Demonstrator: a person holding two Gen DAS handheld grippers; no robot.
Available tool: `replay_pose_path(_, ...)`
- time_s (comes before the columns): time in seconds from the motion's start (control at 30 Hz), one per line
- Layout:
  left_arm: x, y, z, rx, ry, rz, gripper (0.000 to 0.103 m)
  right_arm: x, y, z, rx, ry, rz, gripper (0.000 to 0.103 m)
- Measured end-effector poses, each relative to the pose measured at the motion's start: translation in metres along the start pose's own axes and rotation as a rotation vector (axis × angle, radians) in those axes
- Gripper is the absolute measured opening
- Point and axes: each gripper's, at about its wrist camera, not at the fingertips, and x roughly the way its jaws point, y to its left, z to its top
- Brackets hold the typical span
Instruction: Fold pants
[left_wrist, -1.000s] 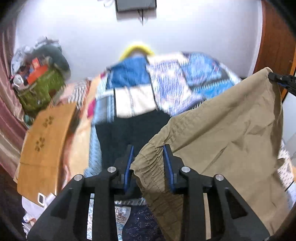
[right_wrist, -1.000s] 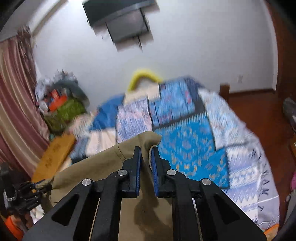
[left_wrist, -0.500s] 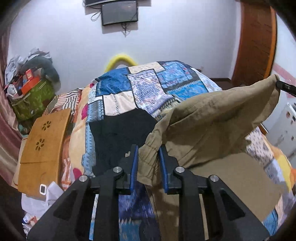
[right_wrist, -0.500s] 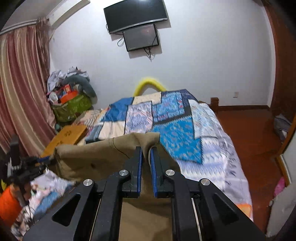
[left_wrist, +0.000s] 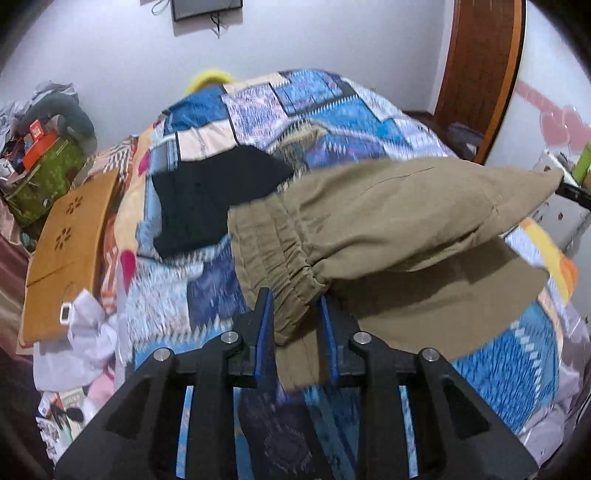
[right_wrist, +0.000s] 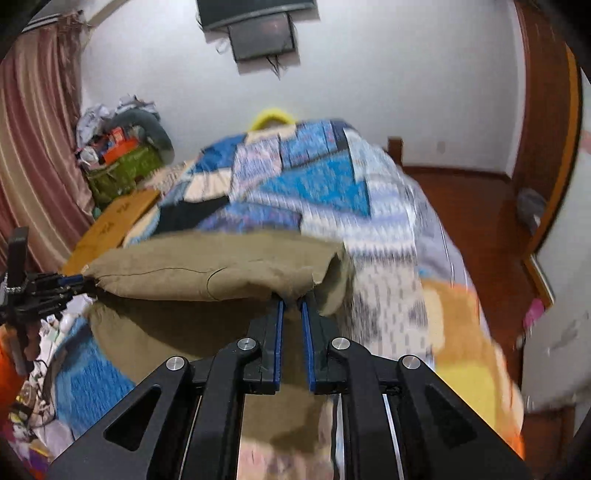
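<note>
Above the blue patchwork bedspread (left_wrist: 332, 122), both grippers clench khaki elastic-waist cotton pants (left_wrist: 388, 221), stretched out; folding looks barely begun.

Khaki pants (left_wrist: 388, 218), blue patchwork quilt (left_wrist: 325, 110), seemingly black garment (left_wrist: 207, 195)

Both views are evenly and fairly brightly lit by diffuse indoor light; you cannot locate its source. The white wall (right_wrist: 388, 92) renders pale without glare. Soft shadow falls beneath the lifted pants (left_wrist: 388, 221) onto the cloth hanging below. Expect motion blur: the patchwork bedspread (right_wrist: 325, 192) smears heavily in the right wrist view, and its near section smears in the left wrist view. The left gripper (left_wrist: 295, 317) and right gripper (right_wrist: 291, 314) remain sharp. Fisheye distortion bows the door frame (left_wrist: 476, 74) and curtain (right_wrist: 40, 129); black vignetting fills the corners.
</note>
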Motion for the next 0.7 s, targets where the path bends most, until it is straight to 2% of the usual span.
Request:
replay_pose_path(0.1, -0.001, 0.0, -0.014, -0.038, 0.023, 0.002, 0.03, 0.007, -0.002, -0.028, 0.024, 0.037, -0.063, 0.011)
replay_pose_path(0.2, -0.01, 0.004, -0.023, -0.078, 0.023, 0.0, 0.033, 0.009, -0.004, -0.049, 0.065, 0.073, -0.078, 0.011)
replay_pose_path(0.23, -0.013, 0.006, -0.023, -0.084, 0.018, 0.008, 0.036, 0.008, -0.004, -0.053, 0.068, 0.079, -0.087, 0.011)
replay_pose_path(0.27, -0.017, 0.007, -0.024, -0.087, 0.01, 0.025, 0.047, 0.006, -0.004, -0.057, 0.065, 0.081, -0.095, 0.014)
replay_pose_path(0.3, -0.023, 0.007, -0.024, -0.086, -0.008, 0.051, 0.057, 0.003, -0.004, -0.06, 0.06, 0.079, -0.104, 0.018)
replay_pose_path(0.37, -0.035, 0.006, -0.022, -0.074, -0.049, 0.081, 0.066, -0.005, -0.002, -0.058, 0.048, 0.058, -0.124, 0.039)
replay_pose_path(0.43, -0.048, 0.002, -0.017, -0.054, -0.084, 0.096, 0.073, -0.018, 0.004, -0.056, 0.035, 0.016, -0.121, 0.047)
replay_pose_path(0.5, -0.058, -0.004, -0.01, -0.03, -0.123, 0.099, 0.086, -0.03, 0.014, -0.053, 0.013, -0.018, -0.105, 0.054)
replay_pose_path(0.57, -0.065, -0.013, -0.005, -0.003, -0.154, 0.09, 0.094, -0.035, 0.025, -0.044, -0.009, -0.053, -0.079, 0.074)
replay_pose_path(0.63, -0.067, -0.026, 0.001, 0.047, -0.169, 0.065, 0.099, -0.035, 0.038, -0.04, -0.035, -0.076, -0.045, 0.08)
replay_pose_path(0.7, -0.058, -0.039, 0.006, 0.1, -0.148, 0.06, 0.1, -0.03, 0.051, -0.038, -0.064, -0.069, -0.006, 0.081)
